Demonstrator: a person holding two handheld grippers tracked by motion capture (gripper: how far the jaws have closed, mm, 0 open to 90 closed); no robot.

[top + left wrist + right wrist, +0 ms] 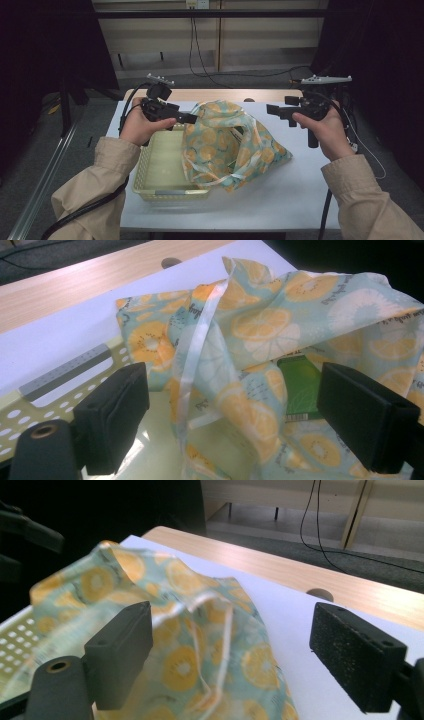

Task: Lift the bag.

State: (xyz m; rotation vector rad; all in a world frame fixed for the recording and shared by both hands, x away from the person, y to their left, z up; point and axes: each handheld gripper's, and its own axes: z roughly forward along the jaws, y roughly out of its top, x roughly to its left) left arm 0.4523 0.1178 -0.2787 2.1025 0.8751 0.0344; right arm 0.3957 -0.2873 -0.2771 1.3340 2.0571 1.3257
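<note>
Fruit-print drawstring bag [232,145] is slumping half inside the yellow perforated basket [160,172]. Left gripper [192,118] is hovering spread at the bag's rim; right gripper [272,110] is hanging spread beside the bag.

The fruit-print cloth bag [232,145] drapes over the right side of the pale yellow perforated basket [160,165], hiding that wall and part of its floor in the high view. Inside the bag's mouth, the left gripper view shows a green packet [299,387]; folds of cloth cover its top and right side, and its print is too small to read. It may be a flat carton, though the view does not settle that. The bag runs off the bottom and right edges of the left gripper view. In the right gripper view the basket [12,640] is blurred and cut by the left edge.
</note>
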